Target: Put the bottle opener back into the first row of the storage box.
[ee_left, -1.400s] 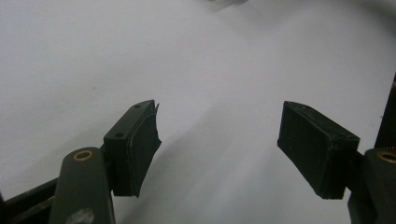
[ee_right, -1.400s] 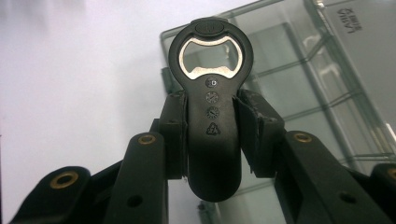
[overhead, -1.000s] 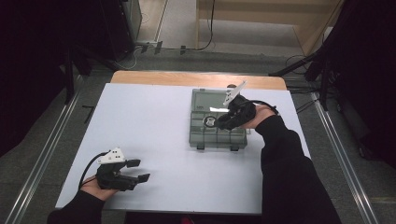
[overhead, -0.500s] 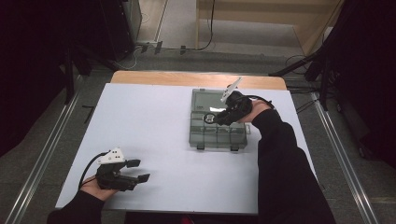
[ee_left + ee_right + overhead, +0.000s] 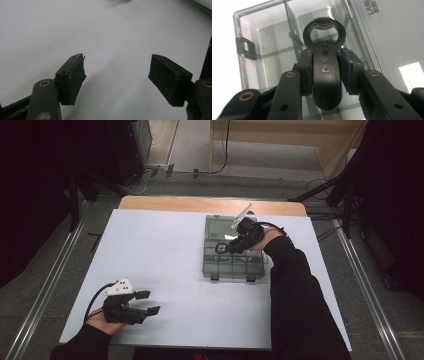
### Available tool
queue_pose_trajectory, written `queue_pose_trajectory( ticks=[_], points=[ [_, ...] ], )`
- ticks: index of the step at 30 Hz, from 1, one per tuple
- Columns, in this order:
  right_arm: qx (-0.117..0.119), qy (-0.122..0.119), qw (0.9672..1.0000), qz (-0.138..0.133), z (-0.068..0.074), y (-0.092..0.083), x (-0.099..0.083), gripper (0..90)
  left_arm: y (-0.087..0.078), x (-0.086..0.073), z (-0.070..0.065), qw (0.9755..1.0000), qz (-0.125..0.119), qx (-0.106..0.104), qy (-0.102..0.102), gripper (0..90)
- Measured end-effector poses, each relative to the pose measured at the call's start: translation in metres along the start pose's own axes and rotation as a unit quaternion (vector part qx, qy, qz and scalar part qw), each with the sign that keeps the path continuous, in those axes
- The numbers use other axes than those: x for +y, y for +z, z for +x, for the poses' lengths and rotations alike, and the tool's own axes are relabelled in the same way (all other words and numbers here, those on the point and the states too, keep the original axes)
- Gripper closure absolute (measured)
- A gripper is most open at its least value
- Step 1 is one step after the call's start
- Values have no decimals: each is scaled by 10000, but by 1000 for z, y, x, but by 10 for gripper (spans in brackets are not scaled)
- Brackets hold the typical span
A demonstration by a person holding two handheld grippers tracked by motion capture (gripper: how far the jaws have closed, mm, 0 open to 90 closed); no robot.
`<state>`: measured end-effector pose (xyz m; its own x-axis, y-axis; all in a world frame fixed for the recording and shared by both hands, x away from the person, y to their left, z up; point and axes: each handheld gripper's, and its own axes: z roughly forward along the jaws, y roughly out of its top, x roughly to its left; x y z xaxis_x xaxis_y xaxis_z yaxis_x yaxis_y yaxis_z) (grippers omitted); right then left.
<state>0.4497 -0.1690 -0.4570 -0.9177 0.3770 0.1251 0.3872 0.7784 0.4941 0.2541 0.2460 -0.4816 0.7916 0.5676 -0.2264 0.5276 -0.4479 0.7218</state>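
High view: right gripper (image 5: 223, 248) clamped on a black bottle opener (image 5: 220, 248), over the clear compartment box (image 5: 232, 269); left gripper (image 5: 148, 302) wide, holding nothing, on the white table (image 5: 165, 245)
Right gripper view: bottle opener (image 5: 325, 72) between both pads, long axis along the jaws, ring end pointing away over the box (image 5: 269, 37)

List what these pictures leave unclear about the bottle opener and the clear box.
- Bottle opener: its lower end is hidden between the right gripper pads in the right gripper view; too small in the high view.
- Box: the near compartments are covered by the hand and sleeve in the high view, so any contents there can't be told.
- Box lettering: cut off by the top edge.
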Motion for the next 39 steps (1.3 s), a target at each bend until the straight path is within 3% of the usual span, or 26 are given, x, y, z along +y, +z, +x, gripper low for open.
queue_pose_trajectory(
  ticks=[2, 5, 6, 7, 11, 12, 13, 17, 23, 26, 39],
  points=[
    [-119, 154, 9998, 14, 0, 0, 0, 536, 0, 0, 0, 10000, -12, 6, -4, 283],
    [-216, 95, 9997, -97, 1, -3, 0, 478, 0, 0, 0, 10000, -8, 8, 0, 283],
    [-286, 154, 9994, -71, 3, -5, 1, 433, 0, 0, 0, 10000, 4, 5, -1, 283],
    [-328, 254, 9991, -116, 5, -8, 1, 331, 0, 0, 0, 10000, -1, 8, 0, 284],
    [-448, 538, 9971, -285, 10, -16, -1, 243, 0, 0, 0, 10000, -12, 16, -7, 284],
    [-448, 538, 9971, -285, 10, -16, -1, 243, 0, 0, 0, 10000, -12, 16, -7, 283],
    [-489, 753, 9950, -432, 13, -18, -2, 220, 0, 0, 0, 10000, -2, 11, -6, 284],
    [-514, 1030, 9918, -554, 22, -18, -5, 193, 0, 0, 0, 10000, 17, 19, 9, 283],
    [-548, 1321, 9883, -530, 38, -16, -5, 168, 0, 0, 0, 10000, -6, 59, -23, 283],
    [-703, 1410, 9865, -452, 46, -15, -6, 168, 0, 0, 0, 10000, -8, 56, -27, 283],
    [-572, 1702, 9815, -671, 78, -12, -17, 170, 0, 0, 0, 10000, 2, 69, -25, 283]
  ],
)
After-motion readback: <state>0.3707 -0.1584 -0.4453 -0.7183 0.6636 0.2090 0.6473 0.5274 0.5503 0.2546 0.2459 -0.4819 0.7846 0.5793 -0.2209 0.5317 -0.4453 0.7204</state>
